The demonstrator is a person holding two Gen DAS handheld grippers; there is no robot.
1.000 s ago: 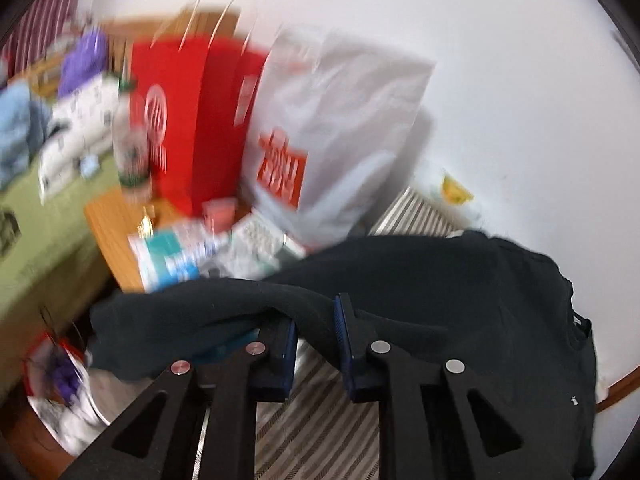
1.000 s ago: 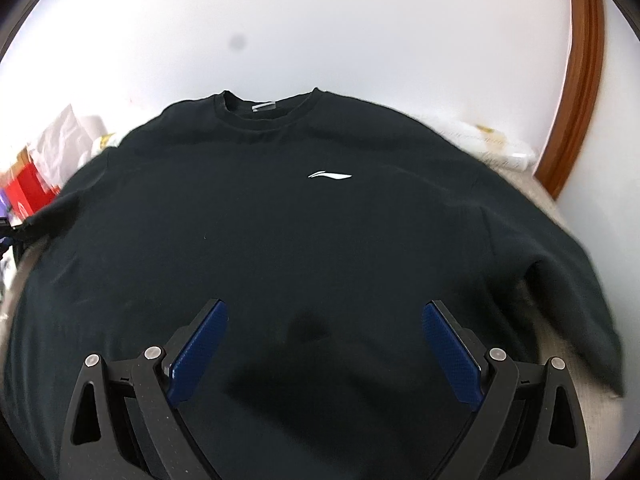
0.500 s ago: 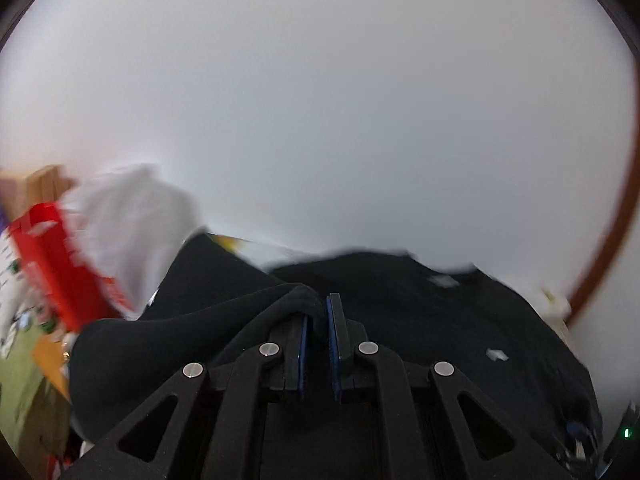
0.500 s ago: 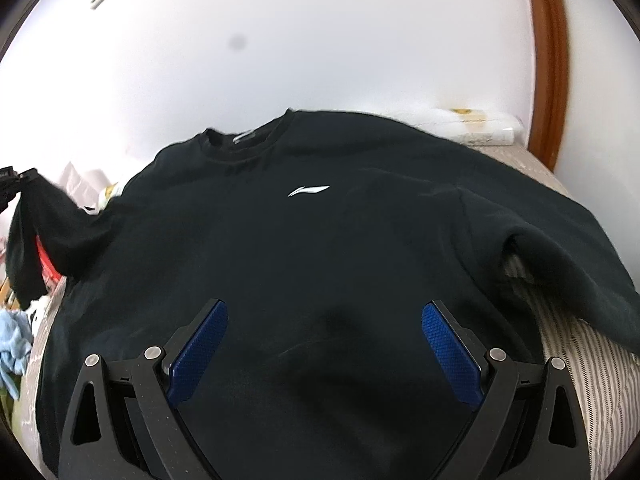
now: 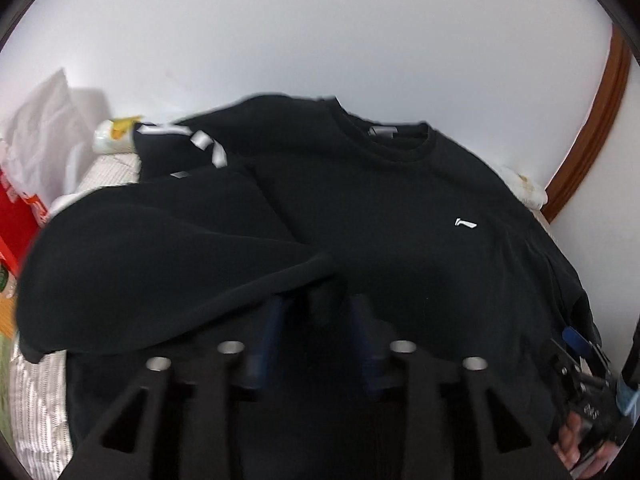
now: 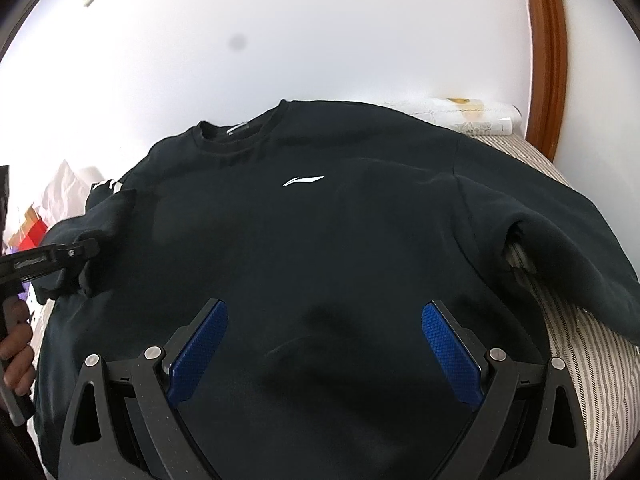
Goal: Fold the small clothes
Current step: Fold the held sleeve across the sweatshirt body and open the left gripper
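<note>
A black sweatshirt [image 6: 320,240] with a small white logo lies face up on the bed, collar toward the wall. Its left sleeve [image 5: 160,260] is folded in over the chest, and the cuff drapes across my left gripper's [image 5: 316,320] left finger. The jaws of that gripper are opening and the pads stand apart, no longer pressing the cloth. In the right wrist view the left gripper [image 6: 60,256] sits at the shirt's left side beside the cuff. My right gripper [image 6: 324,340] hovers wide open over the shirt's lower front, holding nothing. The right sleeve [image 6: 560,240] lies spread out.
The striped bed sheet [image 6: 580,352] shows at the right edge. A red bag [image 5: 12,216] and a white plastic bag [image 5: 44,128] stand left of the bed. A wooden frame [image 6: 548,60] curves up the wall at right, with a rolled white item [image 6: 472,116] below it.
My left gripper swung right with the left sleeve, from the bed's side to over the shirt's chest, and its shut jaws have parted. The right gripper stayed open and nearly still.
</note>
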